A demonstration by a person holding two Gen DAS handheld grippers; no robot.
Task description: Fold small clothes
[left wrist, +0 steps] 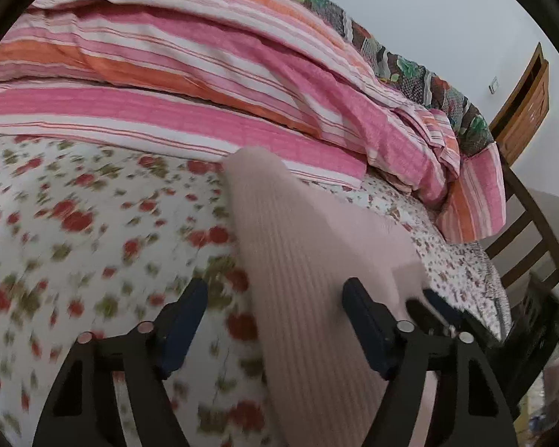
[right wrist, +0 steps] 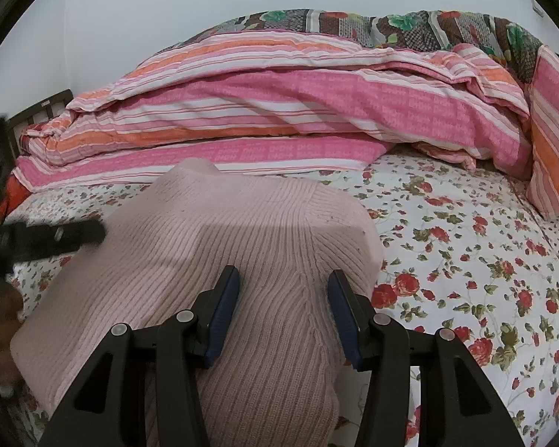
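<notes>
A pink ribbed knit sweater (right wrist: 212,246) lies on the floral bed sheet (right wrist: 466,246), bunched between the half-open right tongs (right wrist: 283,305), whose pads flank a fold; whether they pinch it cannot be told. The left tongs (left wrist: 275,320) stand wide over a sleeve, gripping nothing. Risk: a loose hold lets the knit slide, spoiling the fold.

Only lettering visible: a repeated woven pattern of small pale block characters running along the broad pink bands of the pink, orange and white striped folded quilt (right wrist: 298,111) in the right wrist view; too small to make out as words. In the left wrist view the same quilt (left wrist: 190,85) is blurred, nothing legible. No other labels, brands, numbers or signs.
</notes>
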